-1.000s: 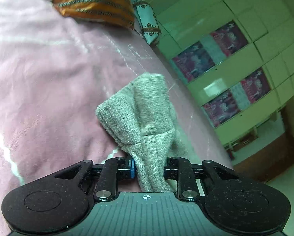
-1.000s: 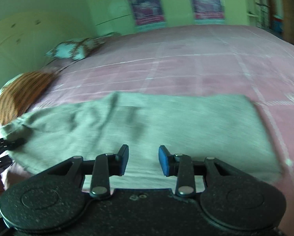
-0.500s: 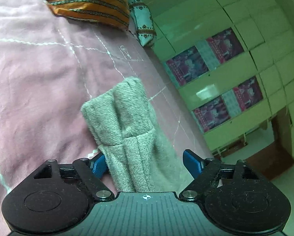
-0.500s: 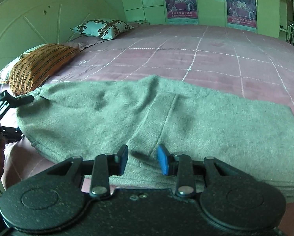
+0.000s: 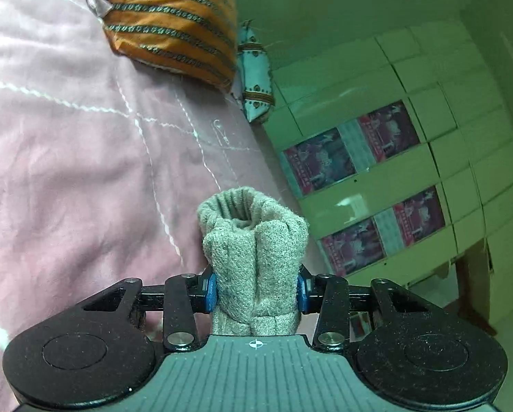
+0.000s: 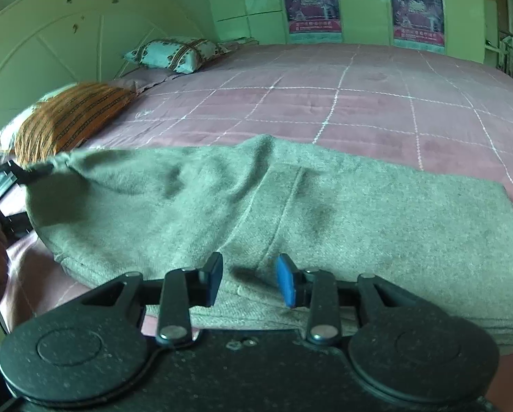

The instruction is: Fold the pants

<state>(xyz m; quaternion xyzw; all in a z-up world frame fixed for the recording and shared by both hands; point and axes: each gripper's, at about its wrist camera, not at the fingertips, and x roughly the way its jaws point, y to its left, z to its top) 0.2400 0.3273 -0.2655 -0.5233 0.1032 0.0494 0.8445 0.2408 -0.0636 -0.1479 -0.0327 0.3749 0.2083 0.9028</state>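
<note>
Two grippers are working the grey pants, which are lying across the pink bed. One bunched end is sitting between the left gripper as its jaws are closing, blue pads pressing the cloth from both sides; everything behind that bundle is hidden. Hovering over the near hem, the right gripper is standing parted, gripping nothing. Its body is cutting off the pants' near edge.
</note>
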